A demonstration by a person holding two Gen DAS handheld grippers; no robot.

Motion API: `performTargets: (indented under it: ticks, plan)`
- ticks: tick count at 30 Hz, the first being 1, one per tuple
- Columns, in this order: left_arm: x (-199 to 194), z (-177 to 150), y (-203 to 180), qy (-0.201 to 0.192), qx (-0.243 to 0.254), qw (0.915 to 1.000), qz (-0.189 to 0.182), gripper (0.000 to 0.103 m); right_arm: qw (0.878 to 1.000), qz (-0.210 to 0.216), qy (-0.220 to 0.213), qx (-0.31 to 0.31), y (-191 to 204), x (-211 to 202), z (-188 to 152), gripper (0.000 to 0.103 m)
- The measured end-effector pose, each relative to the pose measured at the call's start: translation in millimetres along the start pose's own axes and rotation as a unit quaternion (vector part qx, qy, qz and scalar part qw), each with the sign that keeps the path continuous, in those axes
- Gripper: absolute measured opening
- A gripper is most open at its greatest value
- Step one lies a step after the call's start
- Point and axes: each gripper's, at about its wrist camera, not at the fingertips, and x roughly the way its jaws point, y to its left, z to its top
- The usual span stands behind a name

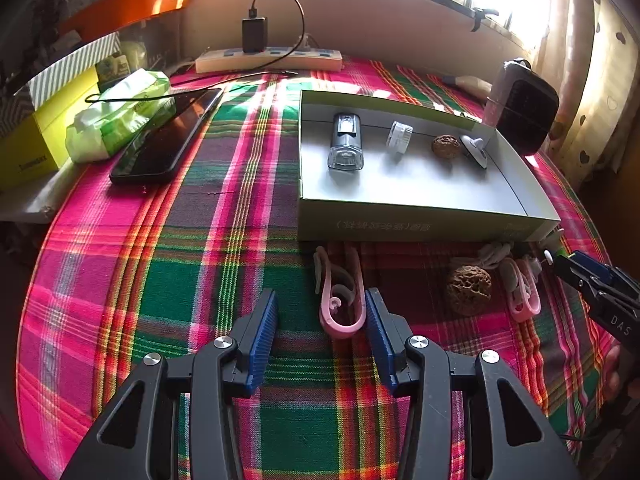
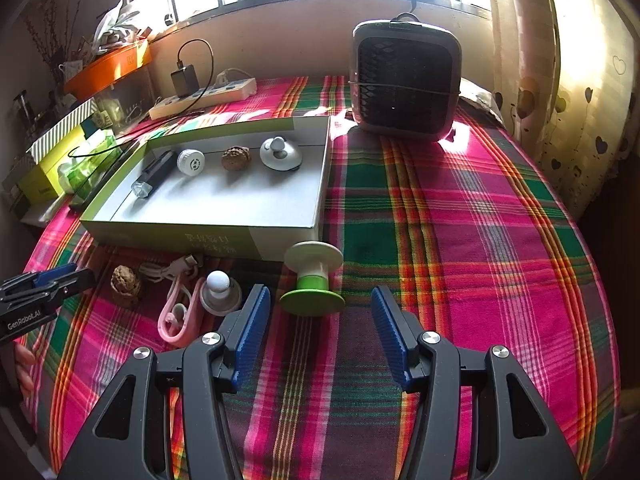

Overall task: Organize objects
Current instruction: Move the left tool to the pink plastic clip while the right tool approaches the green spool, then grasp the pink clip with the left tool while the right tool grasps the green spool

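**Four pieces boxed, a handful waiting in front**

The left claw (image 1: 321, 332) is hanging wide open and empty, a pink clip (image 1: 341, 300) lying between its tips. The right claw (image 2: 318, 320) is gaping too, gripping nothing, just short of a green-and-white spool (image 2: 313, 283). Inside the box (image 2: 208, 226) a flashlight (image 1: 346, 142), white cap (image 1: 399, 137), walnut (image 1: 446, 146) and suction hook (image 1: 475, 148) are sitting. In front of the box another walnut (image 1: 469, 290), cable and clip are waiting. A plaid-covered table (image 2: 460, 220) is catching window light.

My own arms lying cut off below both views, box lettering (image 1: 384, 225) reading too blurred, white cable (image 2: 168, 269) bundling half hidden behind the walnut (image 2: 126, 285).
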Motion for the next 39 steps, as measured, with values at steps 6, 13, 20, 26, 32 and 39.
performTargets:
  ticks: [6, 13, 20, 26, 32, 39]
  plan:
    - [1, 2, 1, -0.002, -0.003, 1.0000, 0.001, 0.042, 1.000, -0.001, 0.013, -0.003, 0, 10, 5, 0.054]
    - [3, 5, 1, -0.004, -0.001, 1.0000, -0.001, 0.042, 1.000, -0.009, 0.019, -0.003, 0, 17, 8, 0.054]
    - [7, 7, -5, -0.009, 0.017, 0.9997, 0.016, 0.042, 1.000, -0.012, 0.015, -0.004, -1, 19, 9, 0.054]
    - [6, 7, -2, -0.012, 0.004, 0.9999, 0.008, 0.042, 1.000, -0.010, 0.014, -0.002, -1, 18, 9, 0.054]
    - [6, 7, -1, -0.016, -0.002, 0.9999, 0.005, 0.042, 1.000, -0.009, 0.012, 0.003, -3, 17, 8, 0.050]
    - [5, 6, 2, -0.020, -0.007, 0.9997, 0.008, 0.033, 1.000, -0.013, 0.011, 0.001, -3, 16, 8, 0.040]
